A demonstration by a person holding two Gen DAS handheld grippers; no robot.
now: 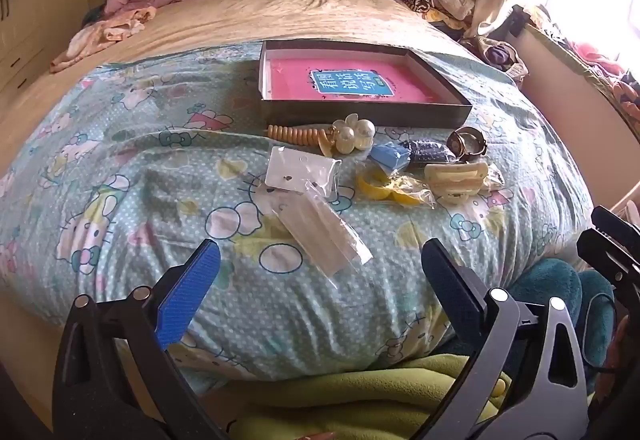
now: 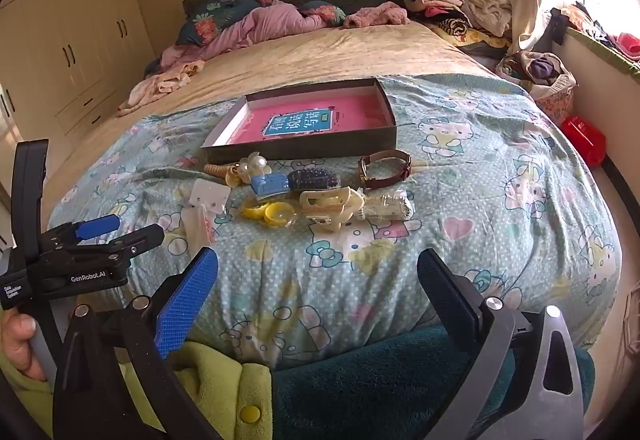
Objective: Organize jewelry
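A shallow dark box with a pink book inside lies on the patterned quilt. In front of it lie a pearl flower clip, a brown-strap watch, a blue clip, yellow rings in a bag, a cream claw clip, an earring card and a clear packet. My left gripper is open and empty, near the packet. My right gripper is open and empty, short of the items.
The quilt covers the bed's near end. Pillows and clothes are piled at the headboard and the far right. A wardrobe stands left. A red box lies on the floor at right. The left gripper's body shows at left.
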